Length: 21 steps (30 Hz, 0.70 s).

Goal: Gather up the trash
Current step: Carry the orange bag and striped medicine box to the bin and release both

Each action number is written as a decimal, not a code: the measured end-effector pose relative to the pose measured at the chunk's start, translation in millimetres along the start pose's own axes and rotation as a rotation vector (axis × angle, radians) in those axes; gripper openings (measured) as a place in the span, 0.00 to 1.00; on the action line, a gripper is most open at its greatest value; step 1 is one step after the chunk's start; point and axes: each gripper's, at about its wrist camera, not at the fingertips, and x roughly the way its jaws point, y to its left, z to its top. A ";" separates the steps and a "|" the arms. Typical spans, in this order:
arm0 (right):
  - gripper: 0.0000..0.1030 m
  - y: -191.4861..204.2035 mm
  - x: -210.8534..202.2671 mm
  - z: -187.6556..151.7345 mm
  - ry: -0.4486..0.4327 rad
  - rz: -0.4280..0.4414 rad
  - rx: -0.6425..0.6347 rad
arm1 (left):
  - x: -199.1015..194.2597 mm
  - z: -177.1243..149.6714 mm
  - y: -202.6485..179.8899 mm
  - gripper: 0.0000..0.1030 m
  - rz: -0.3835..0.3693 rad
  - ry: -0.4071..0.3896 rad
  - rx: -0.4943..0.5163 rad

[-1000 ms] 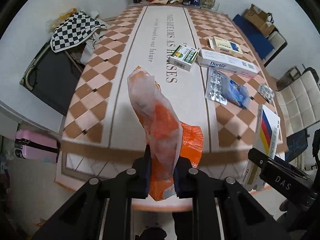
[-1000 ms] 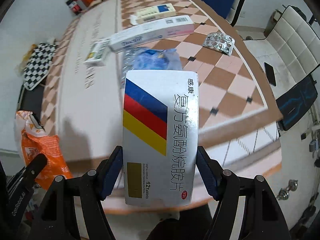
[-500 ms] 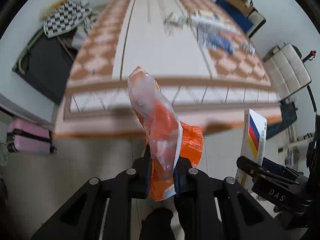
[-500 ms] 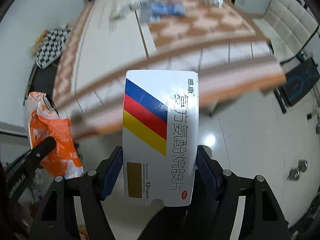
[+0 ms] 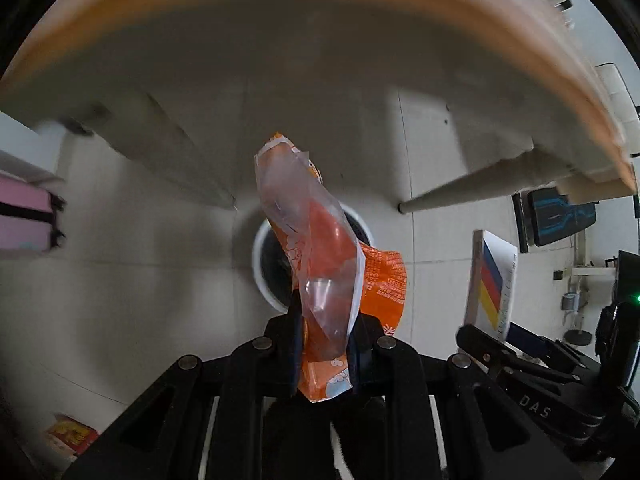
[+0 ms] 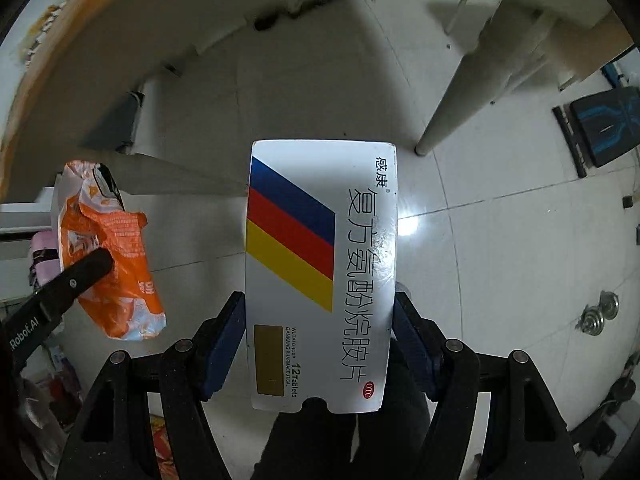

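Gripping an orange snack wrapper [image 5: 320, 280], the left gripper [image 5: 326, 344] has its jaws nearly together, pinching the wrapper's lower part; the rest stands up and leans slightly right, crumpled, with a clear film face toward the camera. Behind the wrapper, on the tiled floor [image 5: 160, 280], sits a round white-rimmed bin [image 5: 260, 276] with a dark interior, mostly hidden by the wrapper.

Right gripper [image 6: 320, 344]: jaws spread wide, blue pads [image 6: 224, 340] pressed against both long edges of a white medicine box [image 6: 320, 276] with blue, red and yellow diagonal stripes and "12 Tablets" printed near its lower end. Box held flat-face to the camera, above the floor.

Cross-view notes:
- Left wrist view shows the medicine box [image 5: 492, 280] edge-on at right, with the right gripper's finger below it. The bin is seen only here.
- Right wrist view shows the wrapper [image 6: 108, 256] from the side at left, one black finger [image 6: 76, 276] of the left gripper across it.
- Both views look under the table [image 5: 280, 20]; a pale table leg [image 6: 468, 92] is sharp in the right view. Pink suitcase [image 5: 24, 220] at far left of the left view.
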 end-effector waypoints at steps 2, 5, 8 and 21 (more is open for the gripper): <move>0.72 -7.2 31.9 3.7 0.014 0.006 0.010 | 30.0 1.5 4.1 0.15 -0.025 0.035 -0.006; 0.72 -17.2 78.0 9.1 0.044 0.023 0.021 | 75.7 5.4 12.3 0.16 -0.060 0.078 -0.021; 0.72 -23.3 121.3 11.1 0.062 0.028 0.015 | 114.9 12.9 19.3 0.18 -0.074 0.107 -0.033; 0.72 -40.3 251.3 33.9 0.143 0.054 -0.001 | 188.7 23.0 40.5 0.64 -0.123 0.224 -0.071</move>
